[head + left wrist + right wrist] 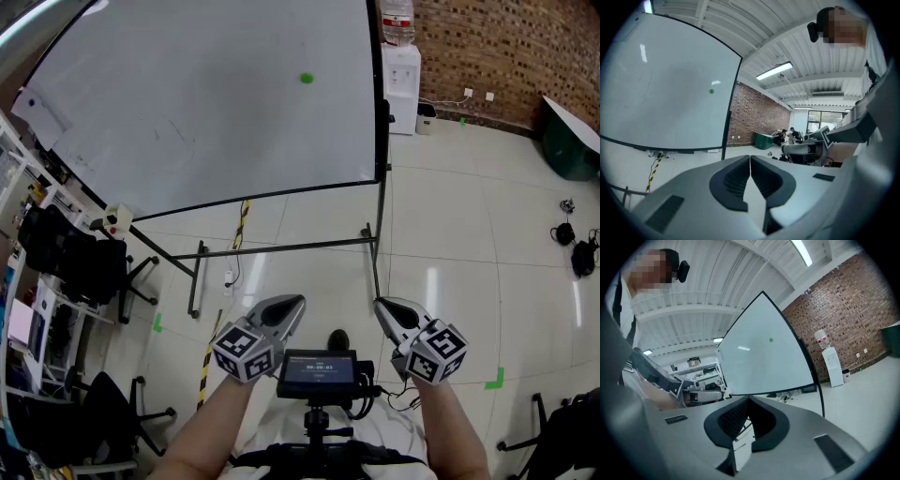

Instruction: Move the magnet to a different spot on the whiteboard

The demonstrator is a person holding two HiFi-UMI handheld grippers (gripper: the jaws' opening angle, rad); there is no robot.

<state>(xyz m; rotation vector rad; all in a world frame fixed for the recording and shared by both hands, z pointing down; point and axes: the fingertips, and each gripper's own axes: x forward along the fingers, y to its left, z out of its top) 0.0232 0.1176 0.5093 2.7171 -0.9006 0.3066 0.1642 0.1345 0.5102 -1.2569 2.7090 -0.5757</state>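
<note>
The fingers of my left gripper (298,302) and right gripper (379,304) are both closed on nothing, well apart from the whiteboard (187,112), where the green magnet (307,78) sits in its upper right part, so I think I must next approach and open one pair.

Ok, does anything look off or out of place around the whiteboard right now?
Nothing stands out. The green magnet sits alone on the whiteboard, toward its upper right. The left gripper and right gripper are both shut, empty and well short of the board.
</note>
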